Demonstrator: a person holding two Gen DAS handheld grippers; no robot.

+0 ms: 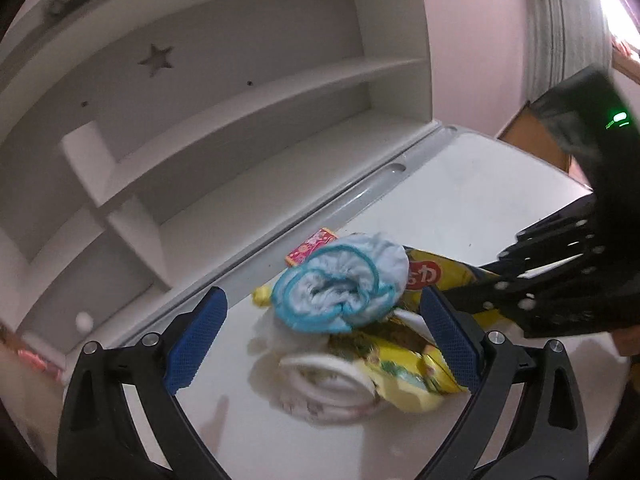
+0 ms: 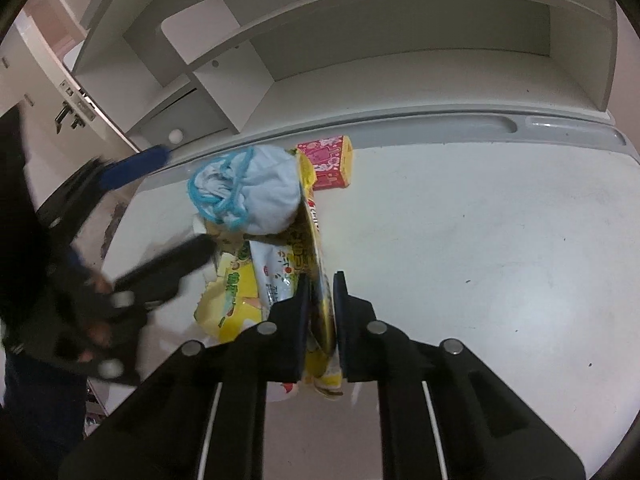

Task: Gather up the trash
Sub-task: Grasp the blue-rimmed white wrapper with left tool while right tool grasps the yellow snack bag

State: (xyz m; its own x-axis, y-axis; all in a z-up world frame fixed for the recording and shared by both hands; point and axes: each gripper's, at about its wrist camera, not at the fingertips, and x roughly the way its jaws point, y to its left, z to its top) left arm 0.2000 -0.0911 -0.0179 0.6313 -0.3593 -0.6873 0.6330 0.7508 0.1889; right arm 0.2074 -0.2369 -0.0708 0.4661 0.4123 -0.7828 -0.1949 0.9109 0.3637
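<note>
**Right gripper clamps a yellow wrapper in the pile**

Left wrist view: the left gripper [image 1: 324, 340] hangs with jaws spread wide over a heap near the tabletop's [image 1: 460, 200] back edge. I count one rolled blue cloth [image 1: 340, 284], one white roll [image 1: 332, 384], probably two yellow wrappers [image 1: 404, 368], and one pink box [image 1: 310, 250].

Right wrist view: the right gripper [image 2: 321, 320] is closed on one yellow wrapper [image 2: 320, 308]. The pink box [image 2: 330, 164] touches the back edge; the shelf unit [image 2: 360, 40] stands behind.
</note>
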